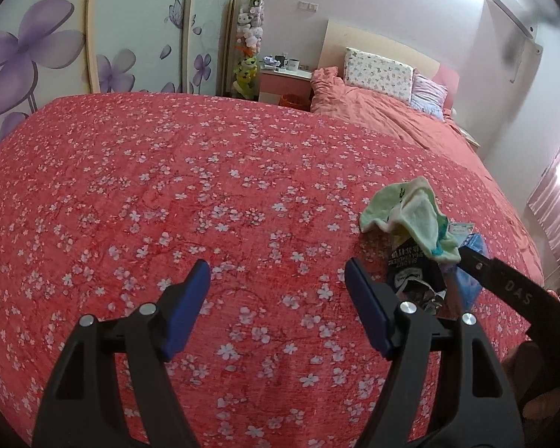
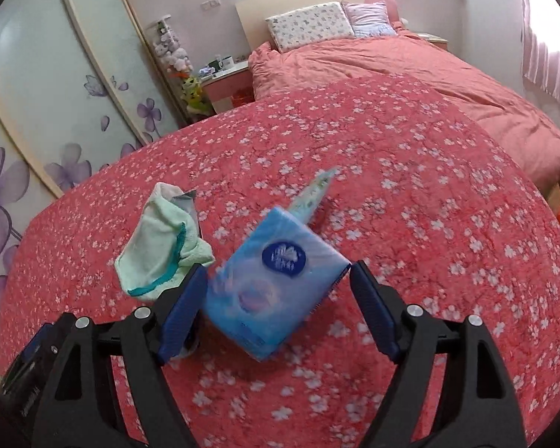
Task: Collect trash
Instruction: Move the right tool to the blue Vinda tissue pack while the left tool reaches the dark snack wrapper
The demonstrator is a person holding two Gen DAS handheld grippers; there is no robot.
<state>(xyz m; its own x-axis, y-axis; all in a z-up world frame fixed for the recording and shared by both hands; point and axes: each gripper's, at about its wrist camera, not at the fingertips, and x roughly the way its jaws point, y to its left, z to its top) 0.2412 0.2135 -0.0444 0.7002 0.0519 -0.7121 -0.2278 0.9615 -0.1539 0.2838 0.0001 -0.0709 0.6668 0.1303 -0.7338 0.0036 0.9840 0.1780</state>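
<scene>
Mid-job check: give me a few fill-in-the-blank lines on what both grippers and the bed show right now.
1. The right gripper has its jaws around a blue ____ pack, which looks blurred.
2. The left gripper is open over the ____ floral bedspread.
3. The pale ____ cloth lies left of the pack.
4. The cloth partly covers a ____ snack wrapper.

Missing: tissue; red; green; black

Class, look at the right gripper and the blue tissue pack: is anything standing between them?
Nothing visible. The blue tissue pack already sits between the right gripper's open fingers; the green cloth lies off to its left.
</scene>
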